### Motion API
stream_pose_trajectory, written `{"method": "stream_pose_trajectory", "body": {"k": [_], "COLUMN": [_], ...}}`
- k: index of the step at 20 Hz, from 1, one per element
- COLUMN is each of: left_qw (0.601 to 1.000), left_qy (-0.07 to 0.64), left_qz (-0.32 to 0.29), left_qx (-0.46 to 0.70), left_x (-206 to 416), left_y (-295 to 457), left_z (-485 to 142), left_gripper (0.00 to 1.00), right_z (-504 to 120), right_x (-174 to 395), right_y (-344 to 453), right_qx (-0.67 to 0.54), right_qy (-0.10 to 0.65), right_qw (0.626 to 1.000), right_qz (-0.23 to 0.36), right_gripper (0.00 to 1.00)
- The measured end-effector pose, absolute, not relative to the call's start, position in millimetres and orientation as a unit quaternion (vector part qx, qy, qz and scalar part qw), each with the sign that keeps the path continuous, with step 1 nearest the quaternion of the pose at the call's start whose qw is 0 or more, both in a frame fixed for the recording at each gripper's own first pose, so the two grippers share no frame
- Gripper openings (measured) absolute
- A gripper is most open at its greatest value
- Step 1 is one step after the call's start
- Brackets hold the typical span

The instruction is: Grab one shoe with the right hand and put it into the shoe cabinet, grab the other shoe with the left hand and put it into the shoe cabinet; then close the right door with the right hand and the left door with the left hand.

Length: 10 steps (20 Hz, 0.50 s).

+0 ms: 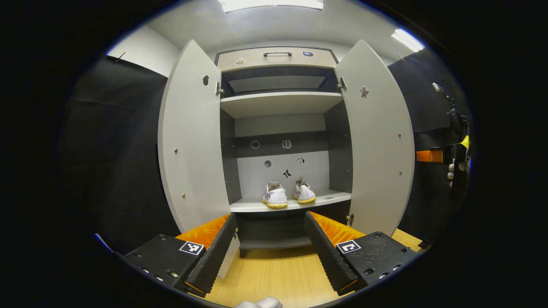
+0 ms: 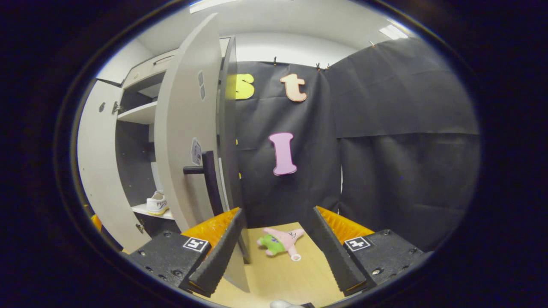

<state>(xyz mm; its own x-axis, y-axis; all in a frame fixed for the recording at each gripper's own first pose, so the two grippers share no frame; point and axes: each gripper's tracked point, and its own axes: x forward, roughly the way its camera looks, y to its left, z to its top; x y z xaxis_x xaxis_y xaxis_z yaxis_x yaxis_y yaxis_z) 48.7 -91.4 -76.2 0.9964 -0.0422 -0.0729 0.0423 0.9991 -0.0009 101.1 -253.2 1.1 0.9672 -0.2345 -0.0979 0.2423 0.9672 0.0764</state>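
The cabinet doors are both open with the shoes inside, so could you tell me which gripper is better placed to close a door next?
Right. The right gripper is open beside the right door, near its handle; the left gripper faces the shoes.

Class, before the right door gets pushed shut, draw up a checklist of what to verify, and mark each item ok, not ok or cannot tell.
1. Both shoes on the cabinet shelf: ok.
2. Shoes clear of the shelf's front edge: ok.
3. Right gripper open and empty: ok.
4. Right gripper beside the right door, near its handle: ok.
5. Left gripper open and back from the cabinet: ok.
6. Plush toy on the floor out of the door's swing: cannot tell.
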Motion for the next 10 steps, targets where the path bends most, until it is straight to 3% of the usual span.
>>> {"method": "stream_pose_trajectory", "body": {"k": [5,6,7,8,9,10], "left_qw": [0.999,0.999,0.999,0.999,0.999,0.999], "left_qy": [0.042,0.043,0.043,0.043,0.042,0.043], "left_qz": [-0.010,-0.010,-0.009,-0.007,-0.007,-0.009], "left_qx": [-0.006,-0.007,-0.006,-0.004,-0.005,-0.006], "left_x": [47,47,46,46,46,45], "left_y": [-91,-91,-91,-90,-89,-91], "left_z": [-83,-85,-86,-87,-87,-89], "left_gripper": [0.96,1.00,0.96,0.96,0.96,0.96], "right_z": [8,7,8,8,7,8], "right_x": [110,113,111,111,112,111], "right_y": [-237,-235,-235,-235,-232,-229], "right_qx": [0.017,0.016,0.014,0.013,0.013,0.015], "right_qy": [0.046,0.049,0.047,0.047,0.047,0.047], "right_qw": [0.994,0.995,0.995,0.994,0.994,0.994], "right_qz": [-0.094,-0.090,-0.092,-0.095,-0.094,-0.097], "right_gripper": [0.97,0.89,0.93,0.85,0.92,0.82]}}
